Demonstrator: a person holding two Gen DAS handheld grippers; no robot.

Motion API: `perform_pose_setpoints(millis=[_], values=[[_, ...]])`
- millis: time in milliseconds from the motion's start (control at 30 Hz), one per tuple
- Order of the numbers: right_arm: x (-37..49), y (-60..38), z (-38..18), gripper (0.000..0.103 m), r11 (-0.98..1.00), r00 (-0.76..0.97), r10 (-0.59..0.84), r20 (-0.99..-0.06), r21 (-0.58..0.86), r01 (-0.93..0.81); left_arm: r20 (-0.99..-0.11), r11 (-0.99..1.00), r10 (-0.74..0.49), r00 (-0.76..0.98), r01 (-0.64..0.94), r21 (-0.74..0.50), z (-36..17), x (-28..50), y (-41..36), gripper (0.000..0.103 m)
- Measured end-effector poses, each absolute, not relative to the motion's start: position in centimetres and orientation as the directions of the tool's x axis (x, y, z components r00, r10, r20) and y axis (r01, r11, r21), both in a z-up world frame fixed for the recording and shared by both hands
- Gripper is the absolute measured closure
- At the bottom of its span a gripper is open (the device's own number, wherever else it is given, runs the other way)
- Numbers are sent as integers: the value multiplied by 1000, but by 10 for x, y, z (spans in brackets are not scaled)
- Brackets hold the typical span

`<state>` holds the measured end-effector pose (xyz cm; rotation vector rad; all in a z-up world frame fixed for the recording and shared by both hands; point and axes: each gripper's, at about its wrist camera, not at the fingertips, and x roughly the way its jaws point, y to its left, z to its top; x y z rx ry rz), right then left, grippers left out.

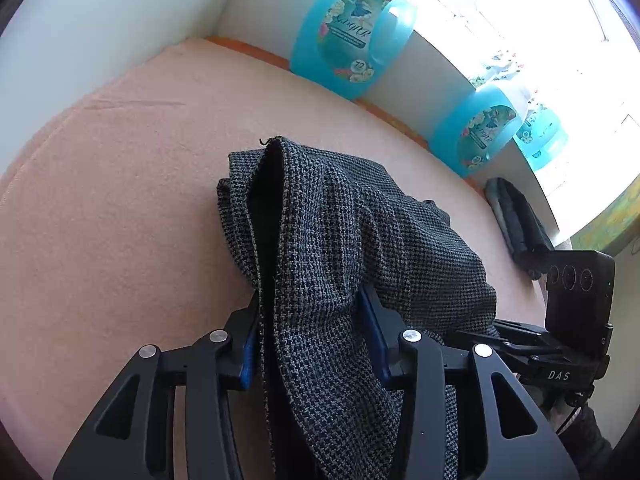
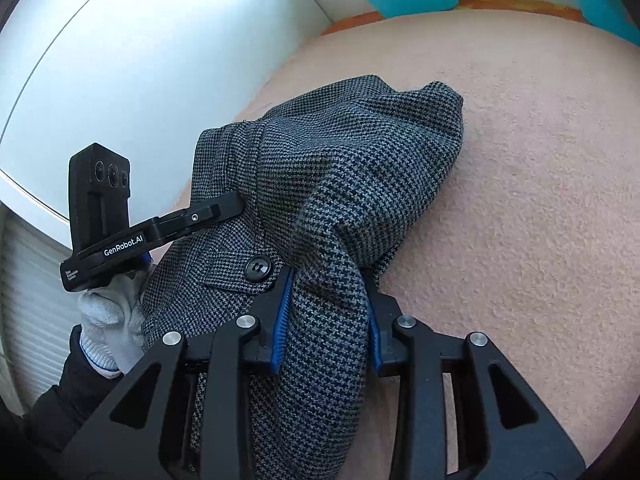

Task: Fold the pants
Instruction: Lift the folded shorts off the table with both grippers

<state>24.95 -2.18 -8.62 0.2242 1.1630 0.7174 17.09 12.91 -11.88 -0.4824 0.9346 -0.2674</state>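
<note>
The pants [image 1: 352, 240] are grey-black houndstooth cloth, bunched in a heap over a peach-coloured towel surface [image 1: 120, 208]. My left gripper [image 1: 308, 300] is shut on a thick fold of the pants, which hangs between its blue-padded fingers. My right gripper [image 2: 328, 280] is shut on another fold of the pants [image 2: 344, 168], just right of a black waistband button [image 2: 258, 268]. The left gripper's body [image 2: 120, 232] shows in the right wrist view, held by a gloved hand. The right gripper's body [image 1: 576, 320] shows at the right of the left wrist view.
Blue detergent bottles [image 1: 352, 36] [image 1: 480, 132] stand along the white window ledge behind the surface. A dark folded cloth [image 1: 516, 220] lies at the far right. A white wall [image 2: 140, 72] borders the left side.
</note>
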Motion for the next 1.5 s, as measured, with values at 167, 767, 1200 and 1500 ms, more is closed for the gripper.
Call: perform_pose_setpoints(millis=[167, 767, 1200, 1500], values=[[250, -15, -86, 72, 778, 220, 597, -772, 490, -394, -709, 870, -423, 565, 35, -492, -117, 176, 124, 48], [189, 16, -19, 87, 826, 466, 441, -767, 143, -546, -600, 864, -420, 681, 99, -493, -80, 146, 118, 77], [143, -58, 89, 88, 885, 692, 354, -629, -13, -465, -445, 829, -531, 721, 333, -449, 18, 152, 41, 84], [148, -115, 131, 90, 927, 750, 267, -605, -50, -371, -405, 782, -612, 679, 443, -438, 58, 181, -24, 86]])
